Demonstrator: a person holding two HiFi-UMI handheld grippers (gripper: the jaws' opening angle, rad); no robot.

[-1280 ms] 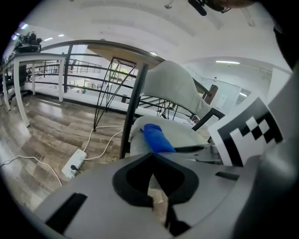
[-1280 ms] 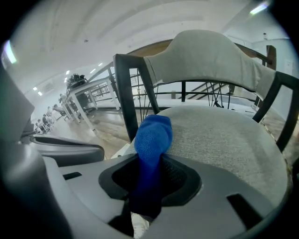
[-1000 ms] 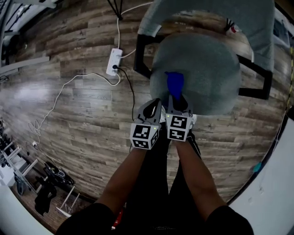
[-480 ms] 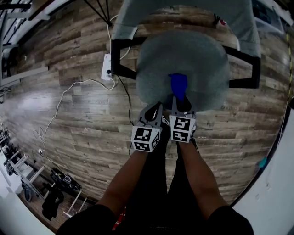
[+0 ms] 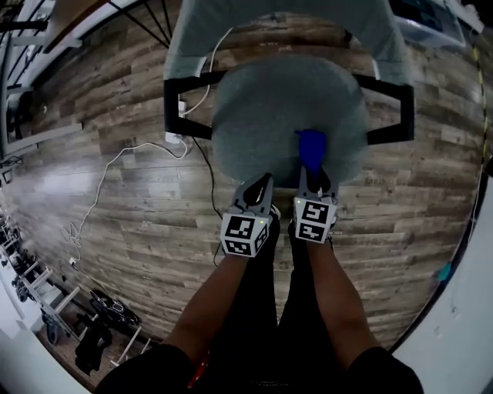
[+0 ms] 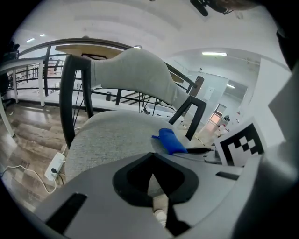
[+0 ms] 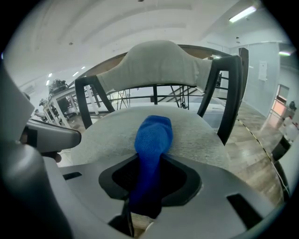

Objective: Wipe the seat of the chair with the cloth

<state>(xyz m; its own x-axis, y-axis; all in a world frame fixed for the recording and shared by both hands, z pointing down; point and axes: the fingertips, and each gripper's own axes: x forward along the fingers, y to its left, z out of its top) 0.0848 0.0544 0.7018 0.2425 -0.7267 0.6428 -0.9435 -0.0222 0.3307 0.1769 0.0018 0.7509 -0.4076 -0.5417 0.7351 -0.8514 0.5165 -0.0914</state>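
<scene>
A grey padded chair seat [image 5: 277,108] with a black frame fills the upper middle of the head view. My right gripper [image 5: 315,178] is shut on a blue cloth [image 5: 311,148], whose free end lies on the seat's front right part. In the right gripper view the cloth [image 7: 150,154] runs out from between the jaws onto the seat [image 7: 196,133]. My left gripper [image 5: 260,187] hangs at the seat's front edge, shut and holding nothing. From the left gripper view the cloth [image 6: 170,141] shows to the right on the seat [image 6: 117,135].
The chair's grey backrest [image 5: 269,19] and black armrests [image 5: 389,111] ring the seat. A white power strip [image 5: 176,127] with white and black cables lies on the wood floor [image 5: 100,208] left of the chair. A white surface [image 5: 462,308] curves along the right edge.
The right gripper has carried the blue cloth from the seat's front middle to its front right. The left gripper stays at the front edge. The chair sits further left in view.
</scene>
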